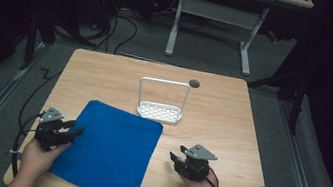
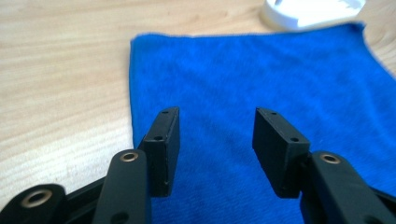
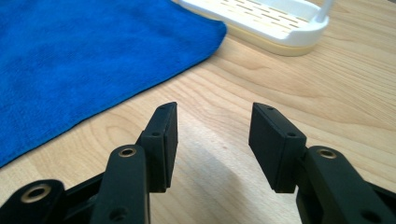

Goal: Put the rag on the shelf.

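Left fingers [image 2: 212, 140]: I hold them wide, empty, over the cloth's [image 2: 261, 93] near-left edge.
Right fingers [image 3: 210, 140]: wide, empty, above bare surface [image 3: 289, 98]; cloth lies ahead-left.
Grip: I'd pinch edges low, evenly.
Rack [image 1: 160, 112]: beyond; avoid it.

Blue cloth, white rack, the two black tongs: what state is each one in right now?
Blue fleecy cloth: spread flat on the wooden table, unfolded.
White plastic rack with hoop handle: upright, empty, just past the cloth's far edge.
Left tongs: open, over the cloth's left edge, holding nothing.
Right tongs: open, over bare wood, holding nothing.
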### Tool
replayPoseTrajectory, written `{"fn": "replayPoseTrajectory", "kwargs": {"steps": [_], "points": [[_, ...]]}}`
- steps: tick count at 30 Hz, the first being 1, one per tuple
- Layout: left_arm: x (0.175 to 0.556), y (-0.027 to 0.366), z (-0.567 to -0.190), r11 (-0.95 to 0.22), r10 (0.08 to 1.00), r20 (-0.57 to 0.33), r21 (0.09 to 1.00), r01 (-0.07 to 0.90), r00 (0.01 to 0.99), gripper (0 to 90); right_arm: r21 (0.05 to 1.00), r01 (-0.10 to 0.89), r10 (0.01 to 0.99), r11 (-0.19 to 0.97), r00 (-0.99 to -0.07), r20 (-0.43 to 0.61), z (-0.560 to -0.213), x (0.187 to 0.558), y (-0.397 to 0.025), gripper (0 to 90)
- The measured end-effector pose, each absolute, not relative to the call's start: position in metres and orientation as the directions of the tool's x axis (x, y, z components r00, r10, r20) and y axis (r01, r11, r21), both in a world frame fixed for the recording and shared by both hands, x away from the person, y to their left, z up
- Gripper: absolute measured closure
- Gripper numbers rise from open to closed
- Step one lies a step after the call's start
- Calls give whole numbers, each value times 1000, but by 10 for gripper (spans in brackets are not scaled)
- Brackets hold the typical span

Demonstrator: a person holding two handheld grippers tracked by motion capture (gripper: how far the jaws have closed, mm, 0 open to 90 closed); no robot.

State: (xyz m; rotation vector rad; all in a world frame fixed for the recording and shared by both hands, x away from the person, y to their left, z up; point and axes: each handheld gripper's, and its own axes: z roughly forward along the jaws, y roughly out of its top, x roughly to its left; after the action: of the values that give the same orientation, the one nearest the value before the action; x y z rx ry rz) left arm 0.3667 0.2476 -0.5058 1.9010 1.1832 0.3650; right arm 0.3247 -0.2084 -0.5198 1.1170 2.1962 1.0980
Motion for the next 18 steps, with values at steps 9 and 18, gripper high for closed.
{"fn": "replayPoseTrajectory", "kwargs": {"steps": [9, 18], "points": [[371, 240, -508, -207, 838, -172, 778, 593, 518, 519, 803, 466, 812, 373, -583, -39, -520, 322, -207, 531], [368, 245, -508, -207, 837, -169, 782, 588, 520, 550, 806, 450, 781, 384, -624, -24, -515, 322, -194, 610]]}}
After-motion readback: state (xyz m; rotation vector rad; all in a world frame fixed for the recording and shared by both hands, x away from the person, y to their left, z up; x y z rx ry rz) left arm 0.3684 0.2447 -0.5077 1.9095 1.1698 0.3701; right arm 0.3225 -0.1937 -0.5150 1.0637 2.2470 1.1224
